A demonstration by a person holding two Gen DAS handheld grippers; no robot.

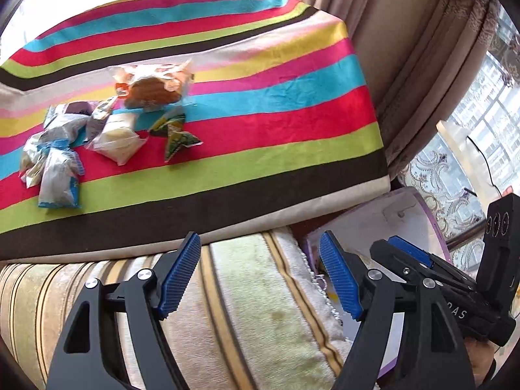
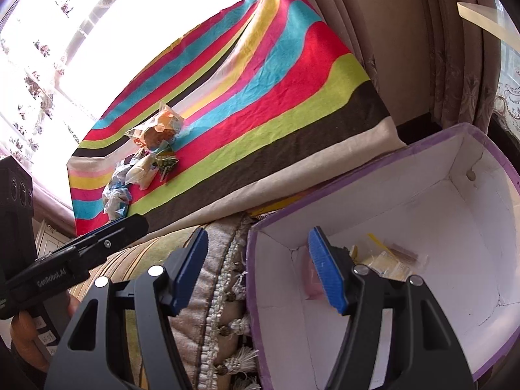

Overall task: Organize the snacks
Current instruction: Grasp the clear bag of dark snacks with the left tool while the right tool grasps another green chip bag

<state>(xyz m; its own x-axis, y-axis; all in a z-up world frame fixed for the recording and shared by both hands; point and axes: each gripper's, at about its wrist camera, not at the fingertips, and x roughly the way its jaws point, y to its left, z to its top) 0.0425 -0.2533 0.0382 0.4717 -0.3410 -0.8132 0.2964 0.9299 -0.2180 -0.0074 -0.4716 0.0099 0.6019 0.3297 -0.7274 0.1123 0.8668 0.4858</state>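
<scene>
- On the striped cloth [image 1: 260, 104], in the left wrist view, wrapped snacks [image 1: 107, 130] lie clustered at far left; the left gripper [image 1: 260, 276] hangs spread and empty over the sofa edge [image 1: 247, 308].
- Right wrist view: the right gripper [image 2: 258, 269] is spread, empty, straddling the near-left wall of the purple box [image 2: 438, 149], where some snack packets [image 2: 386, 263] lie.

A rainbow-striped cloth [image 1: 260, 104] carries silver-blue, cream, green and orange snack packets [image 1: 107, 130]; beside the cloth stands a purple-rimmed white box [image 2: 455, 201].
</scene>
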